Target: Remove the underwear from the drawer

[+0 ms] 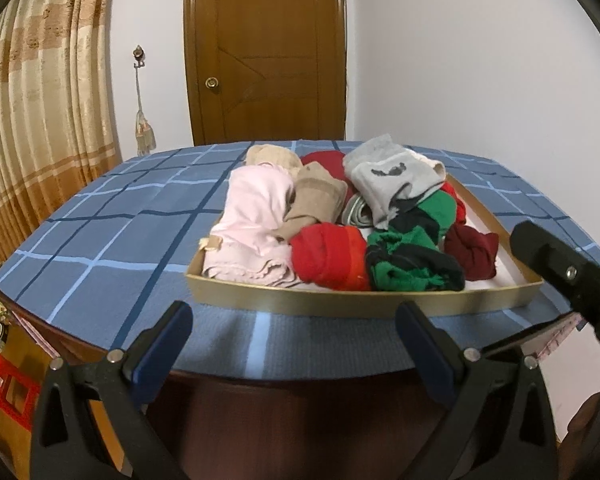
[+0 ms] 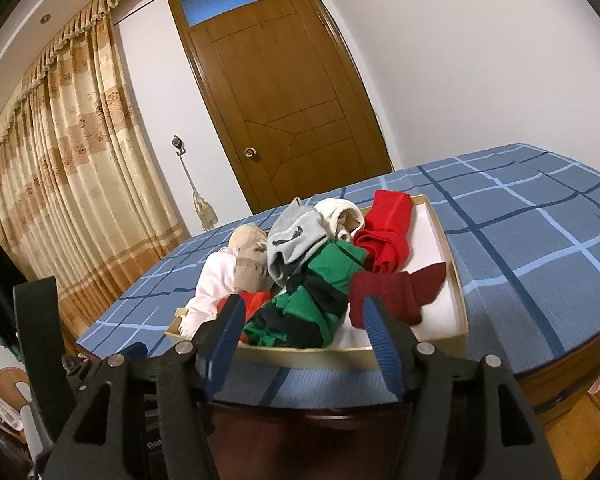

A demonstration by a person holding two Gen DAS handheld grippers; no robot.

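Note:
A shallow gold-rimmed drawer tray (image 1: 340, 305) lies on the blue checked table and holds several folded underwear pieces: pink (image 1: 252, 216), tan (image 1: 312, 200), red (image 1: 330, 258), green and black (image 1: 412, 264), maroon (image 1: 474, 254) and grey (image 1: 392, 178). My left gripper (image 1: 296, 336) is open and empty, just short of the tray's near rim. My right gripper (image 2: 302, 324) is open and empty, its fingertips at the tray's near rim (image 2: 300, 354) in front of the green and black piece (image 2: 312, 300) and the maroon piece (image 2: 396, 292). The right gripper's body shows in the left wrist view (image 1: 564, 268).
The blue checked cloth (image 1: 100, 240) covers a wooden table whose near edge (image 1: 284, 384) is under the grippers. A wooden door (image 1: 266, 52) and beige curtain (image 1: 40, 120) stand behind. A red box (image 1: 4, 384) sits low at the left.

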